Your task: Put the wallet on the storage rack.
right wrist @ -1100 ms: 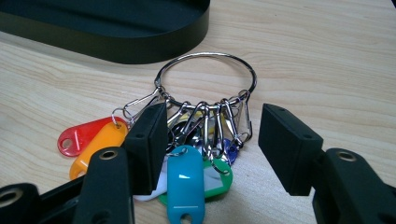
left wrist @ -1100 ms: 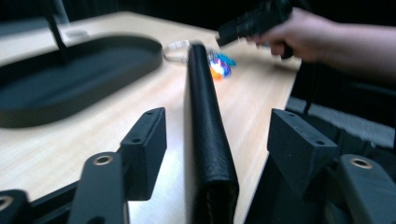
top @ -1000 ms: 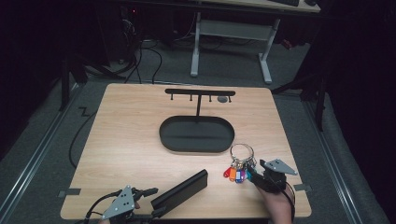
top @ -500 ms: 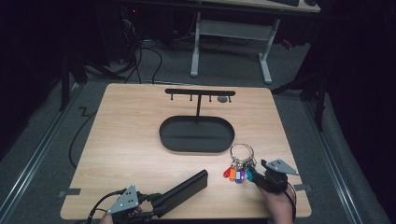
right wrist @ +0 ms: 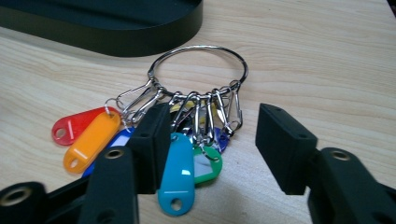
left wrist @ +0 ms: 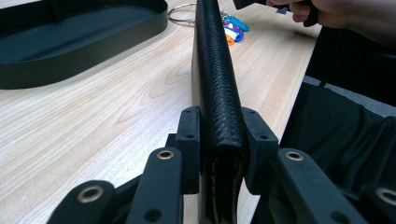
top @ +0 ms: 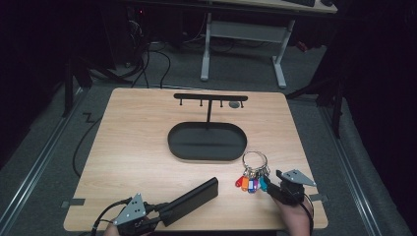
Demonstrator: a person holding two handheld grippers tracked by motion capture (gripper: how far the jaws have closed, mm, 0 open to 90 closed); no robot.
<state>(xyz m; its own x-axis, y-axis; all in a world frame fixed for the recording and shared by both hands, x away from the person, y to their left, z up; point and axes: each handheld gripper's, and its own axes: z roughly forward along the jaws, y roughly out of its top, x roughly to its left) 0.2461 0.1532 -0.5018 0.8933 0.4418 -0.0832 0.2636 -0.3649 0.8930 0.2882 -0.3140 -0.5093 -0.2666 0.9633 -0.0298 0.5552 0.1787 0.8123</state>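
Both hands low at the near table edge, one gripper on each item.

The left gripper (top: 156,212), jaws just closing, clamps the black wallet (left wrist: 215,84); its own view shows the woven texture. The right gripper (right wrist: 208,147), jaws just narrowing, straddles the key ring (right wrist: 198,70) tags unclamped, near the tray (top: 206,142).

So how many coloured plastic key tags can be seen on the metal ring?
6 at least: red, orange, blue, teal, green and dark blue. Others may hide behind the tongs.
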